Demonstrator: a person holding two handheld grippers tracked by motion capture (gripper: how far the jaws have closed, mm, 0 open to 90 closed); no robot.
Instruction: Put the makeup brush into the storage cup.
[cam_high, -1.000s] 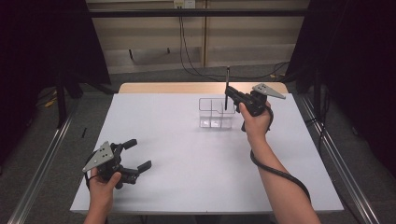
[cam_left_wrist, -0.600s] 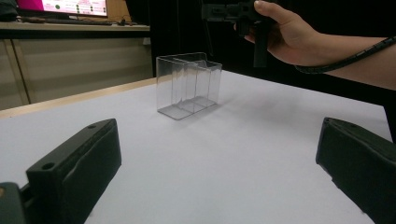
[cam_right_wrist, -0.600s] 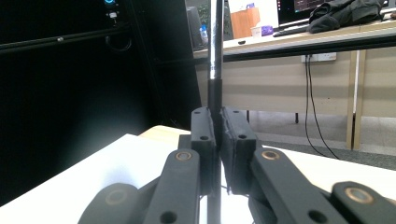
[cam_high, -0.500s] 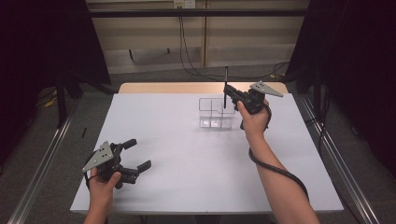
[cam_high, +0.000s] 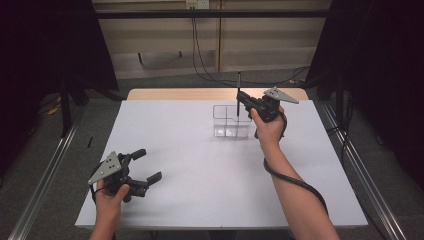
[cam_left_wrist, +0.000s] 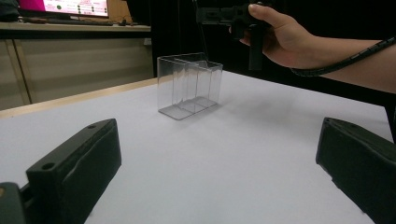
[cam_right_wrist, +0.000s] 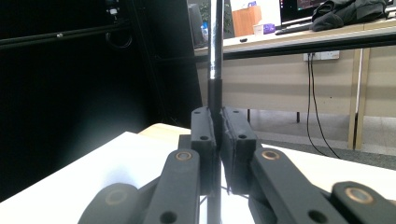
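- Two handheld grippers at one white table (cam_high: 210, 170); wooden strip along its far edge.
- Right gripper (cam_high: 242, 102): jaws clamped on a thin black pen (cam_high: 238, 92), held upright; in the right gripper view the pen (cam_right_wrist: 215, 70) rises straight between the pressed pads, dark lower barrel, shiny upper part. Gripper sits above the right end of the clear organizer, near the table's far edge.
- Clear plastic organizer (cam_high: 231, 121): rectangular, open-topped, divided into compartments by inner walls; stands far of centre, a little to the right. Pen's lower end is at its rim level; whether it is inside a compartment cannot be told. From the left gripper view the organizer (cam_left_wrist: 189, 84) stands upright, with nothing visible in its compartments.
- Left gripper (cam_high: 150, 165): jaws spread wide, nothing between them, low over the near-left corner, close to the front edge.
- Open room: broad bare tabletop between the two grippers, and to the right of the organizer out to the right edge.
- Surround: metal rails flank the table on both sides; cables hang on the back wall.
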